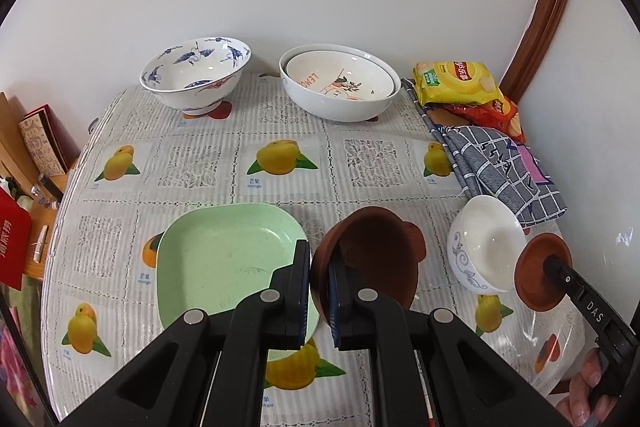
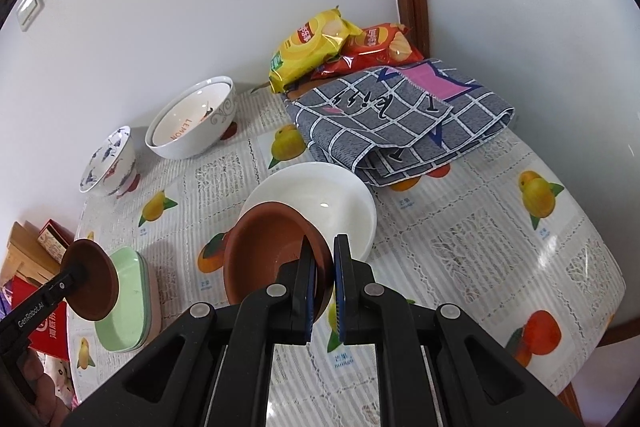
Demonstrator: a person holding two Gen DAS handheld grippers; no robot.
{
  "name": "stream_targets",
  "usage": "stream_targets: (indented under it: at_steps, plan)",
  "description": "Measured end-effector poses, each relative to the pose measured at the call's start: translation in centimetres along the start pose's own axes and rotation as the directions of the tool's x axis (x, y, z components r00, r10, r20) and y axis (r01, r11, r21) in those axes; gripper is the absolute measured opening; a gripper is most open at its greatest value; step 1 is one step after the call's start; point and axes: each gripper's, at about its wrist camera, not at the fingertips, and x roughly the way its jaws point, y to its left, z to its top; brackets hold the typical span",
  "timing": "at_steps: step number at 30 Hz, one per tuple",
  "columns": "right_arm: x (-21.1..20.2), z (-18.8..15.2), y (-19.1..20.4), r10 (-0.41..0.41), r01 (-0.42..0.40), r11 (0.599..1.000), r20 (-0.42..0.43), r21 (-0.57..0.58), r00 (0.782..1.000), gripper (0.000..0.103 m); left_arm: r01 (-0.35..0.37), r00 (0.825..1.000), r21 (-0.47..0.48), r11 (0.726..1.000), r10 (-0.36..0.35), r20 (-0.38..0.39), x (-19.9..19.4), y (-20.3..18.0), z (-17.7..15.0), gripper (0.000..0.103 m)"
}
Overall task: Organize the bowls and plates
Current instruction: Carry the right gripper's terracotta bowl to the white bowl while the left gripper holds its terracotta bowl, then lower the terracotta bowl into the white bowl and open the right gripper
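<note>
— What's each hand got hold of?

— A brown clay bowl apiece. The left gripper (image 1: 319, 291) is clamped on the rim of one brown bowl (image 1: 372, 259), tipped on its side in the air just beside the green plates (image 1: 224, 263). The right gripper (image 2: 325, 291) pinches the rim of the other brown bowl (image 2: 272, 255), also tilted, hanging over the near edge of the small white bowl (image 2: 344, 203).

— Do the brown ones touch what's under them?

— Can't tell from here; they overlap the green stack and the white bowl to the eye, that's all.

— And the rest of the crockery?

— Back by the wall: a blue-and-white bowl (image 1: 196, 75) on the left, and next to it a big white bowl with a lemon-print bowl (image 1: 340, 83) nested inside.

— Anything else on the table?

— A fruit-print tablecloth (image 1: 280, 131), a folded grey checked cloth (image 2: 400, 119) by the white bowl, and behind it a yellow crisp packet (image 2: 308, 47) lying on a red one (image 2: 380, 47).
</note>
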Motion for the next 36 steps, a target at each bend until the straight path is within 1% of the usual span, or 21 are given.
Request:
stream_targets:
  at_steps: [5, 16, 23, 26, 32, 36]
  plan:
    - [1.6, 0.6, 0.2, 0.002, -0.003, 1.000, -0.015, -0.009, 1.000, 0.009, 0.019, 1.000, 0.000, 1.000, -0.019, -0.016, 1.3, -0.3, 0.4, 0.008]
    - [5.2, 1.3, 0.5, -0.003, 0.001, 1.000, -0.050, -0.027, 0.999, 0.009, 0.032, 0.999, 0.009, 0.999, -0.032, -0.036, 3.3, -0.8, 1.0, 0.008]
    - [7.6, 1.5, 0.8, -0.063, 0.060, 0.997, -0.063, -0.048, 0.996, 0.009, 0.035, 0.998, 0.008, 0.999, -0.034, -0.051, 4.6, -0.5, 1.3, 0.008]
    - [8.3, 1.5, 0.8, -0.060, 0.056, 0.997, -0.075, -0.050, 0.995, 0.009, 0.035, 0.998, 0.009, 0.999, -0.034, -0.053, 5.1, -0.5, 1.5, 0.008]
    - [9.4, 1.7, 1.4, -0.106, 0.099, 0.991, -0.075, -0.084, 0.992, 0.009, 0.043, 0.997, 0.008, 0.999, -0.043, -0.062, 5.9, -0.6, 1.5, 0.008]
    - [10.1, 1.8, 1.6, -0.123, 0.114, 0.988, -0.086, -0.105, 0.989, 0.009, 0.048, 0.996, 0.010, 0.999, -0.047, -0.069, 6.4, -0.6, 1.5, 0.009]
